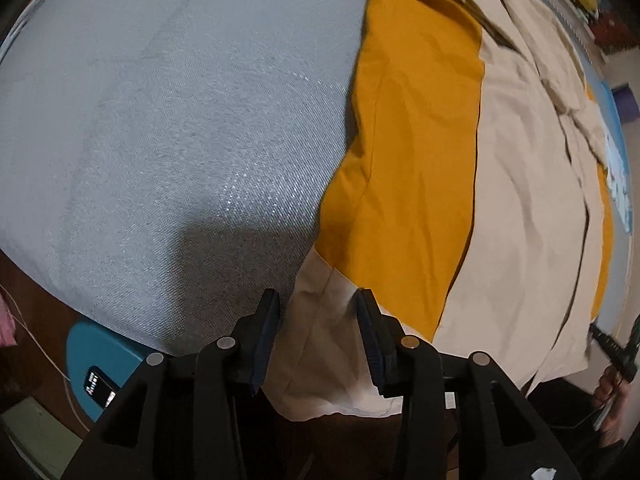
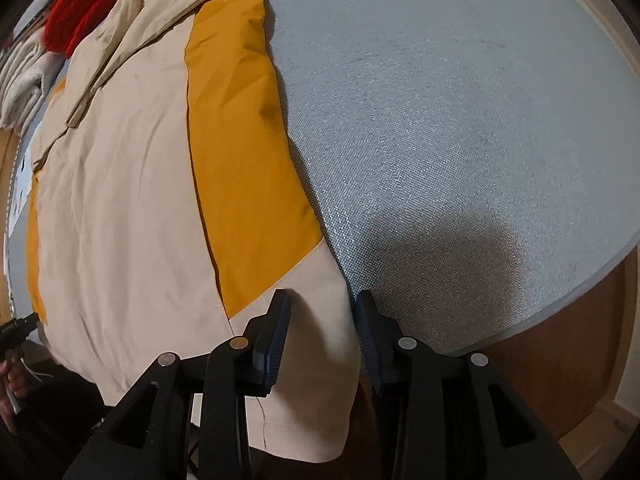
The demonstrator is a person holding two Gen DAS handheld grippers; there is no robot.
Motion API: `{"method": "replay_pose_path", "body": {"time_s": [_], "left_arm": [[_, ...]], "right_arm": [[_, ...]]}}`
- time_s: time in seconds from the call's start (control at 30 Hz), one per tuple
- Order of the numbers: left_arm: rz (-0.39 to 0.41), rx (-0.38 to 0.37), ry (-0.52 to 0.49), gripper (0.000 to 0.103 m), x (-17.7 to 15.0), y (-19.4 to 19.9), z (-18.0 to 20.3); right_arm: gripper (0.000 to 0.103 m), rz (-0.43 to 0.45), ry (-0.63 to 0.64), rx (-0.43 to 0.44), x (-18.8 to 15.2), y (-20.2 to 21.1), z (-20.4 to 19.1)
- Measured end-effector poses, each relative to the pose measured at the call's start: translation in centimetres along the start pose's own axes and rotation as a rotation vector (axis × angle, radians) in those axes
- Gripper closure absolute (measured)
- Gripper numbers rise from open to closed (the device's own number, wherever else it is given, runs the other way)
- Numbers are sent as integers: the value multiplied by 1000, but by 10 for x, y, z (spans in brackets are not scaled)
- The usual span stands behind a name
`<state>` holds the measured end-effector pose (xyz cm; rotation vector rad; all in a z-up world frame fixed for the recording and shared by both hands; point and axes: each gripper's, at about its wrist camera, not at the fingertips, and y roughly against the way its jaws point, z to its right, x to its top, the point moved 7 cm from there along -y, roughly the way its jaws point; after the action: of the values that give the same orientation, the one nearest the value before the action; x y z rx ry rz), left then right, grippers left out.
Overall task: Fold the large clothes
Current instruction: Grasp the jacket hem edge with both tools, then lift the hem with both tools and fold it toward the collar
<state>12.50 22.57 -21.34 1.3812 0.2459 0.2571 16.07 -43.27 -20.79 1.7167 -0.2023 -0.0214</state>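
A large beige and mustard-yellow jacket (image 1: 500, 168) lies flat on a grey woven mat (image 1: 180, 120). In the right wrist view the jacket (image 2: 132, 160) fills the left half and the mat (image 2: 460, 140) the right. My left gripper (image 1: 318, 300) is open, its jaws straddling the beige end of the jacket's left sleeve (image 1: 320, 340), which hangs over the mat's near edge. My right gripper (image 2: 322, 300) is open, its jaws either side of the beige end of the right sleeve (image 2: 316, 360), also hanging over the edge.
A red knitted item (image 2: 92, 4) and folded white cloth (image 2: 24, 76) lie beyond the jacket's collar. A blue stool with a phone (image 1: 100, 384) stands below the mat's near left edge. Brown floor (image 2: 560, 360) shows past the mat edge.
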Motion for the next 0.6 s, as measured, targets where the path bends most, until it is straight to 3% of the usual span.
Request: {"method": "replay_pose_path", "body": {"time_s": [0.13,0.23,0.27,0.37,0.47,0.6], "left_arm": [[7,41,-49,68,-2,-2,5],[14,43,-75,81,-5,1,9],[17,35,-77,83,-5,2,11],[17,8,-66,83,-8,6,8],[6,-10,-53,83,-10,9,-1],[-9,18,-69,79,-14,6,-8]], "right_arm": [[69,3,12,5,-2,2,-2],[89,10,10,31,-1,4,-3],[90,15,3,46,-1,7,-3],[90,18,-17,81,-3,11,-1],[87,0,-16,62,-5,7,2],[80,-13,-15,48,-6,3,5]]}}
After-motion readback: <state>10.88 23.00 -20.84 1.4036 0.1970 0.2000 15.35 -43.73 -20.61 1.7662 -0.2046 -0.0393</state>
